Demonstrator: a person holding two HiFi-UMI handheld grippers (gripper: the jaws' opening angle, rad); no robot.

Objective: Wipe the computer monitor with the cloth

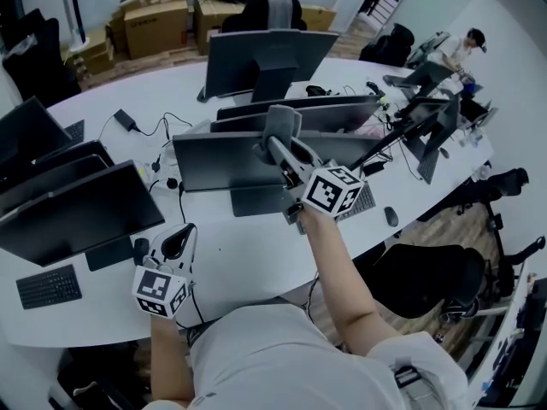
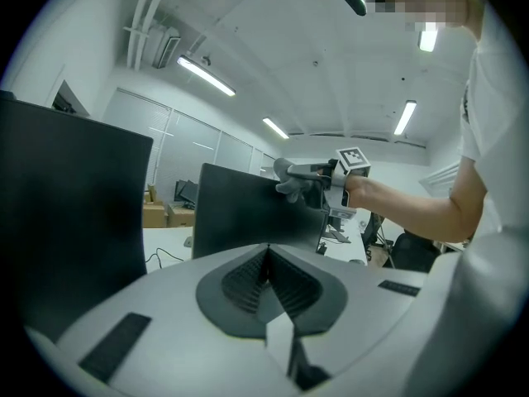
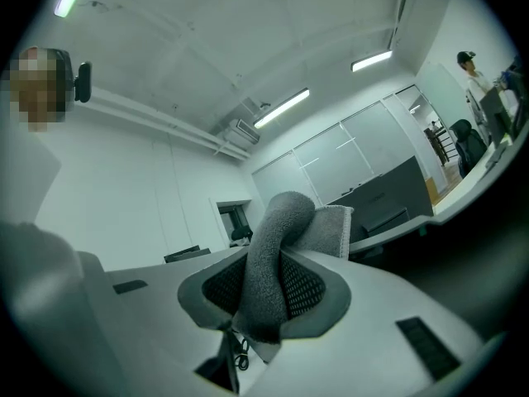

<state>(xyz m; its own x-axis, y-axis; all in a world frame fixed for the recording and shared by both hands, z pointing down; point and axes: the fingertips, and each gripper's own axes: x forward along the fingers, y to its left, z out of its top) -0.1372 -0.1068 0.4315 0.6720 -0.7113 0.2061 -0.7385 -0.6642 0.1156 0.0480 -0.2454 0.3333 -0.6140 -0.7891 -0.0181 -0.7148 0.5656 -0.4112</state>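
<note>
Right gripper (image 3: 264,286) is clamping the grey cloth (image 3: 279,230), its jaws pressing on a folded band that is bulging out ahead of the tips. The cloth is sitting at the top edge of the computer monitor (image 1: 224,162), directly ahead of this gripper. Contact appears likely, though the head view is too coarse to confirm it. Left gripper (image 2: 266,273) is hanging closed and empty, jaws meeting, above the desk (image 1: 248,259), with the monitor ahead of it.
</note>
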